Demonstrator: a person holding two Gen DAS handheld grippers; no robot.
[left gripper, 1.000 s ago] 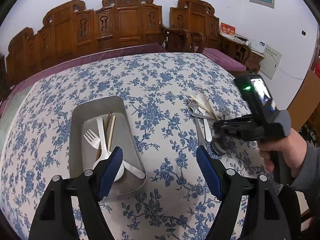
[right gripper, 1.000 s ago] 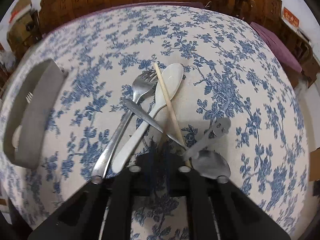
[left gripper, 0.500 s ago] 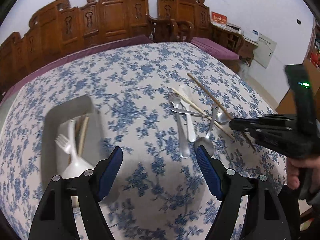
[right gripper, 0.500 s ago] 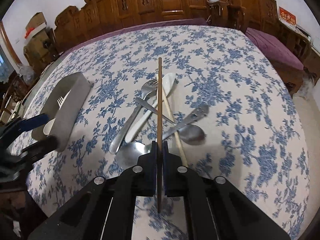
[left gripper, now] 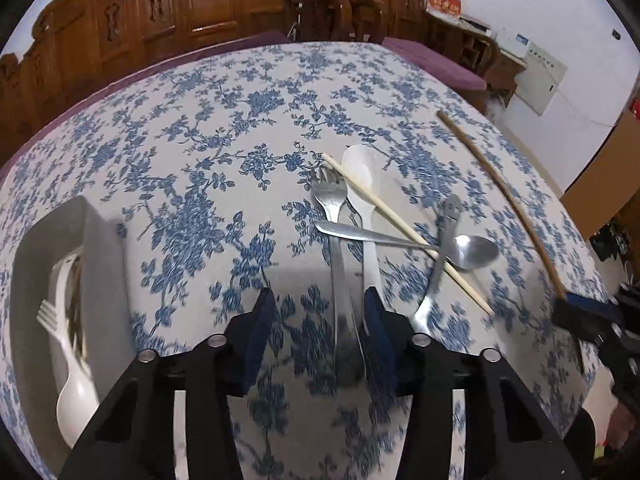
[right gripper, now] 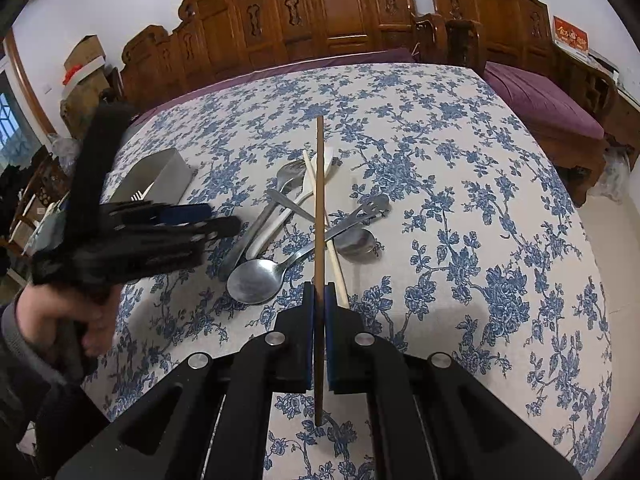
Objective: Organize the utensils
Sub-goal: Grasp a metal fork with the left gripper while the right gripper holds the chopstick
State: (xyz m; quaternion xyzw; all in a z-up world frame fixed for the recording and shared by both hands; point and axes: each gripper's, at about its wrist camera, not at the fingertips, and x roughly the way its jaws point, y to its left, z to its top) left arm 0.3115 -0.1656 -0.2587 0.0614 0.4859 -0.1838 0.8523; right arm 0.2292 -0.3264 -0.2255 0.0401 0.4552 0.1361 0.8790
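1. The right gripper [right gripper: 319, 312] is clamped on a dark brown chopstick [right gripper: 319, 208], its blue pads pressed against the stick from both sides. The stick runs forward and up from the jaws, and a short end sticks out behind them.
2. In the left wrist view the same chopstick [left gripper: 500, 196] slants above the right side of the table, held clear of the cloth.
3. The left gripper [left gripper: 316, 328] hangs over the near end of the utensil pile, jaws closing. The handle of the metal fork [left gripper: 338, 264] lies between its blue pads; whether the pads touch it I cannot tell, since the view is blurred there.
4. The pile lies on the blue-flowered tablecloth [left gripper: 224, 128]: the metal fork, a white plastic spoon [left gripper: 362, 184] just beside it, a pale chopstick [left gripper: 392, 216] lying diagonally across both, and two metal spoons [left gripper: 472, 250] crossing each other at the right of the pile.
5. A grey metal tray [left gripper: 102, 264] sits at the left of the table, well apart from the pile. It holds a white plastic fork [left gripper: 54, 320] and another white spoon [left gripper: 76, 404], with darker sticks beside them, too blurred to name.
6. A person's hand [right gripper: 76, 320] holds the left gripper's handle.
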